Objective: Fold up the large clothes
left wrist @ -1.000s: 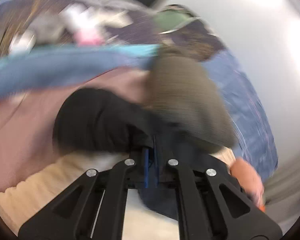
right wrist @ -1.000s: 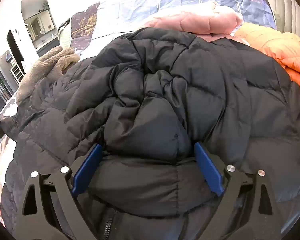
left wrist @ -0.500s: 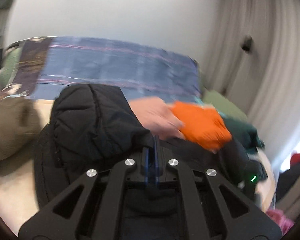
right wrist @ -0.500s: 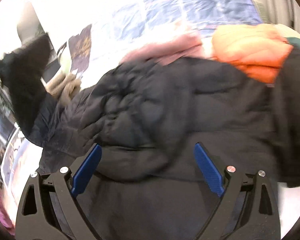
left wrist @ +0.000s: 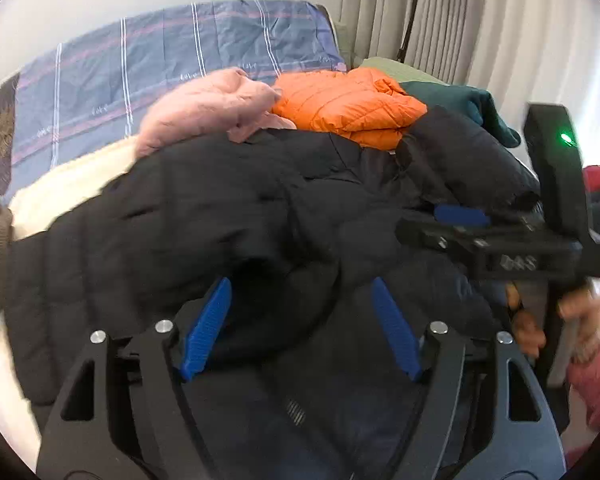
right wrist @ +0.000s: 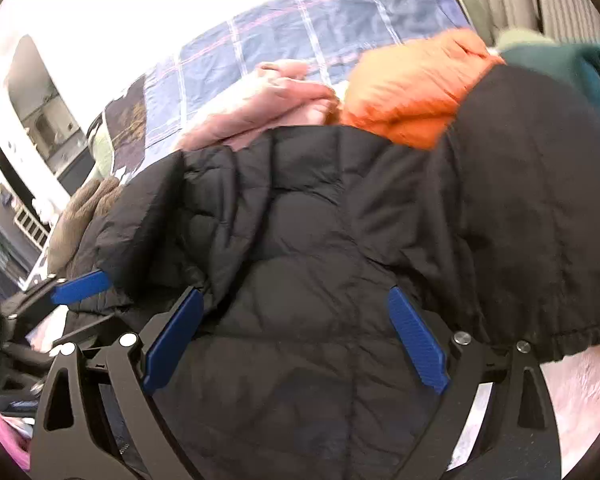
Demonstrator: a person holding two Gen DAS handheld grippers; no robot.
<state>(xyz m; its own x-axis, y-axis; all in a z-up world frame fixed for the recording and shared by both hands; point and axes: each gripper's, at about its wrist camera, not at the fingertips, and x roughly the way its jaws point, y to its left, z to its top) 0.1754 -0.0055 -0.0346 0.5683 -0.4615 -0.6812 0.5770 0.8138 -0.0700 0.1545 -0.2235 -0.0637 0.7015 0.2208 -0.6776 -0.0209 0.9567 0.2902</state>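
Observation:
A large black puffer jacket [left wrist: 220, 208] lies spread on the bed and fills the right wrist view [right wrist: 320, 240] too. My left gripper [left wrist: 300, 328] is open, its blue pads either side of a fold of the jacket, holding nothing. My right gripper [right wrist: 296, 332] is open over the jacket's quilted body. One sleeve [right wrist: 540, 200] lies folded across on the right. The right gripper also shows from the side in the left wrist view [left wrist: 460, 216], and a blue pad of the left gripper shows at the left of the right wrist view [right wrist: 80, 286].
Folded pink [left wrist: 204, 112], orange [left wrist: 348, 104] and dark green [left wrist: 472, 108] jackets lie beyond the black one. A blue plaid cover [left wrist: 160, 60] sits against the wall. A brown fleece garment [right wrist: 84, 216] lies at the left. Curtains [left wrist: 460, 20] hang at the right.
My left gripper was shut on the black jacket and swung it across; it has now let go and is open. My right gripper stayed open while the jacket shifted under it.

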